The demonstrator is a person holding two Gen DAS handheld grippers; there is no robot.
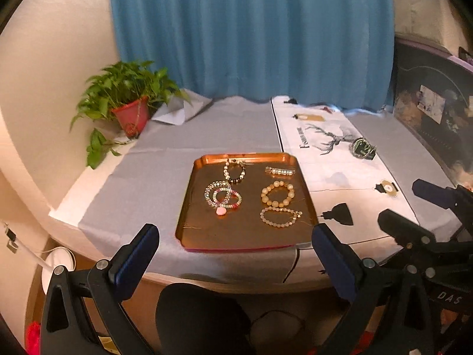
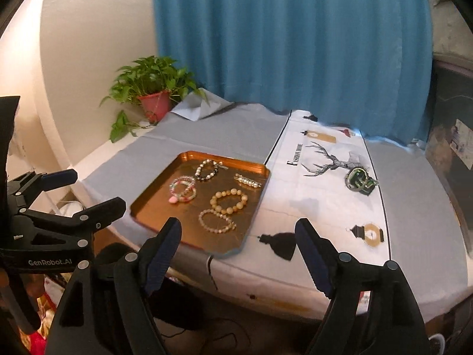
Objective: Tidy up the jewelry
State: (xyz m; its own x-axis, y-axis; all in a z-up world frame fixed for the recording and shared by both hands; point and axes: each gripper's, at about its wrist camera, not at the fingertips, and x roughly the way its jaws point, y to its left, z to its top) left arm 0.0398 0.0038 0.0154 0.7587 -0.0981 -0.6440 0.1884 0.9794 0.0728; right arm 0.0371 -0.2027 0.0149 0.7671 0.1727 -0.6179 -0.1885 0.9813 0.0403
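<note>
Black ridged claw (image 1: pixel 235 245) gapes before glossy copper tray (image 1: pixel 189 207)

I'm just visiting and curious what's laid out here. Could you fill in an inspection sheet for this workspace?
Surface: table under grey cloth, with a white printed runner.
Job's things: copper tray holding bracelets and a pearl clip.
Clutter: green-black trinket on the runner.
Grippers: left gripper and right gripper open, empty, off the table's near edge.
Cables: dark cord hanging over the table's front.
Surroundings: potted plant, blue curtain.
</note>
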